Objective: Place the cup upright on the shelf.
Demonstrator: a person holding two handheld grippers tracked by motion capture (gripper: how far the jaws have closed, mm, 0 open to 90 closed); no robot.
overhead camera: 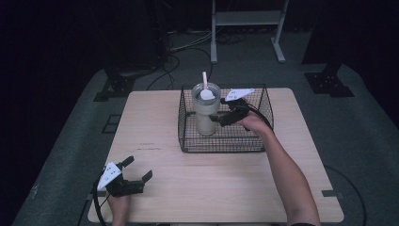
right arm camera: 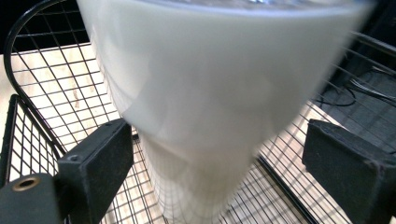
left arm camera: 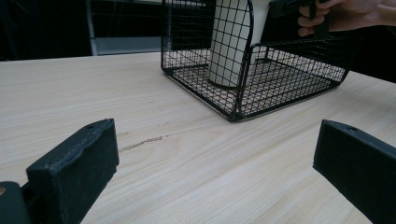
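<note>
A pale tumbler [overhead camera: 206,110] with a clear lid and a white straw [overhead camera: 204,79] stands upright in a black wire basket [overhead camera: 226,147] at the table's far middle. My right gripper [overhead camera: 217,118] reaches into the basket from the right, open, its jaws on either side of the tumbler's lower body. In the right gripper view the blurred tumbler [right arm camera: 210,93] sits between the jaws of the right gripper [right arm camera: 219,163], with a gap at the right jaw. My left gripper [overhead camera: 139,168] rests open near the table's front left corner. The left gripper [left arm camera: 215,154] faces the basket [left arm camera: 243,93] and tumbler [left arm camera: 229,46].
The wooden table [overhead camera: 211,188] has bare surface in front of and left of the basket. Beyond it on the grey floor stand a metal frame [overhead camera: 247,28], two black stand bases [overhead camera: 113,87] [overhead camera: 329,82] and loose cables [overhead camera: 174,61].
</note>
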